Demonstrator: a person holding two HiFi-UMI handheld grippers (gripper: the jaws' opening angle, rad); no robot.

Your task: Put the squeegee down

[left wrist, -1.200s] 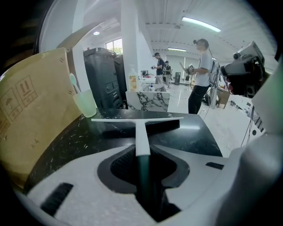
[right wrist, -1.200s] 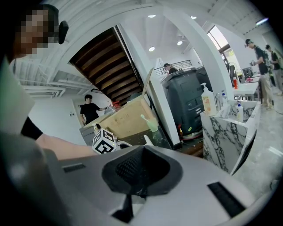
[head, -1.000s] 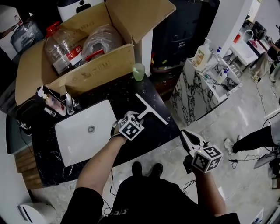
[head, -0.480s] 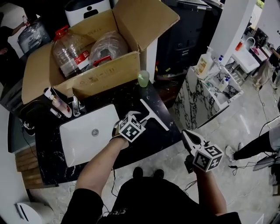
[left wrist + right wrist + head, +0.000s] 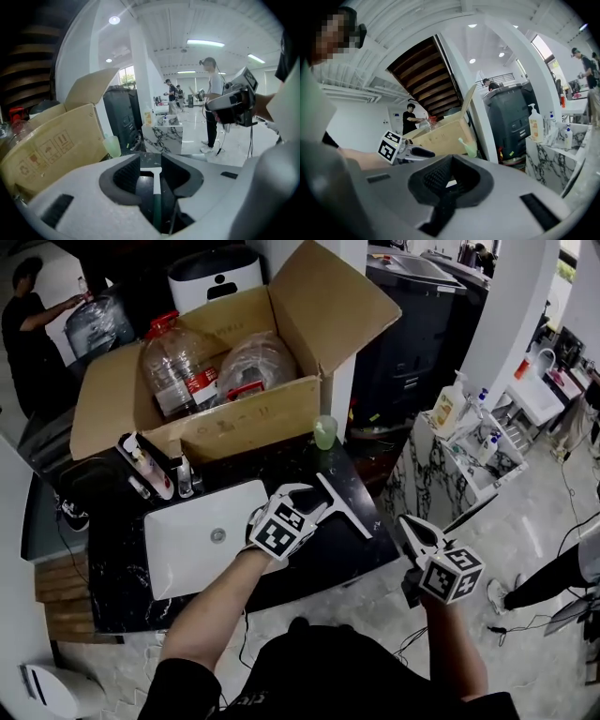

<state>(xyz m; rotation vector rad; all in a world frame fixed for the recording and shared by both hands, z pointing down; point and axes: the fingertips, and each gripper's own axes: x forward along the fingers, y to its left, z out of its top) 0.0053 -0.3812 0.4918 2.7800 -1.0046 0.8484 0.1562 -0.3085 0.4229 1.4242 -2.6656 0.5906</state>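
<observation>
The squeegee (image 5: 349, 510), a white T with a dark green handle, lies flat on the black counter (image 5: 314, 563) to the right of the sink. My left gripper (image 5: 309, 500) hovers above its handle end. The jaws stand apart and are closing a little, with nothing pressed between them. Through their gap in the left gripper view (image 5: 151, 161) the squeegee (image 5: 156, 185) shows lying on the counter below. My right gripper (image 5: 407, 522) hangs off the counter's right edge over the floor, with its jaws together and empty (image 5: 451, 161).
A white sink (image 5: 187, 540) is set in the counter, with bottles (image 5: 150, 465) at its back left. Behind stands an open cardboard box (image 5: 234, 427) holding a water jug. A green cup (image 5: 325, 432) sits beside it. A marble stand (image 5: 441, 474) is at the right.
My left gripper opened and rose off the squeegee's handle, leaving the squeegee on the counter. The right gripper lifted slightly.
</observation>
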